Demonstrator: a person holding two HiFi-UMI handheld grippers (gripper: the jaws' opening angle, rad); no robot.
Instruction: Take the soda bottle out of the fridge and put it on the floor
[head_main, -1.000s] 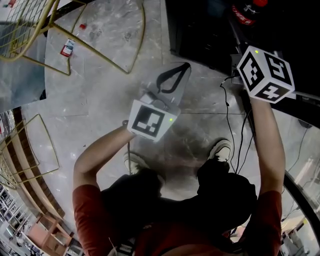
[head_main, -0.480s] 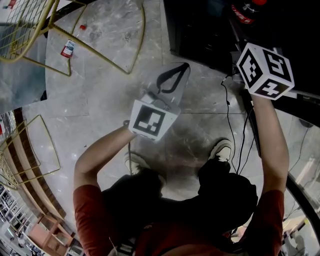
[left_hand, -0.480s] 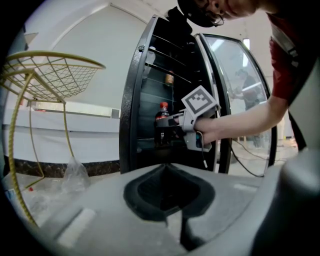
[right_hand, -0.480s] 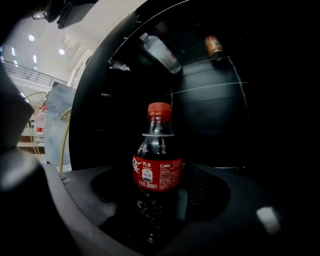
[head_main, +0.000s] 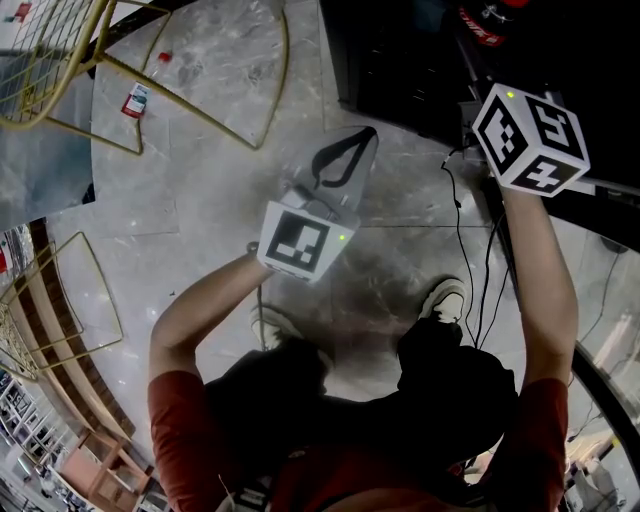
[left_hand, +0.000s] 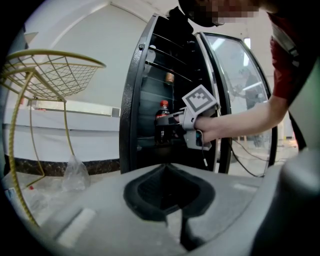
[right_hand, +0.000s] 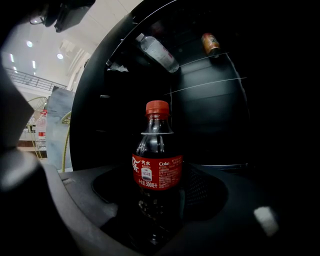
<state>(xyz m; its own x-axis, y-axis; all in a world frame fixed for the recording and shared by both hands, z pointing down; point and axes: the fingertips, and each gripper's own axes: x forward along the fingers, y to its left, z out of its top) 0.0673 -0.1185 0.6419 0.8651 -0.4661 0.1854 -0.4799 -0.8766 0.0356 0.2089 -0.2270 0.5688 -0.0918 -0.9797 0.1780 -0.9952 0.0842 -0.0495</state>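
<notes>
Inside the fridge (left_hand: 131, 110), on a shelf, the soda bottle (right_hand: 157, 170) stands upright between the jaws of the right gripper (right_hand: 157, 212), which have just been closing but are not yet clamped, so pulling back now could topple it; outside the fridge, the left gripper (head_main: 370, 132) has its jaws together.

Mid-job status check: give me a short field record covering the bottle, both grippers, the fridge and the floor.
soda bottle: upright on a fridge shelf, red cap and label, not yet out
right gripper: inside the fridge; jaws have just been closing with the bottle between them; firm press unclear
left gripper: jaws together, empty, held over the floor
fridge: door open; clear bottle and can on upper shelves
floor: grey marble, bottle not on it
</notes>
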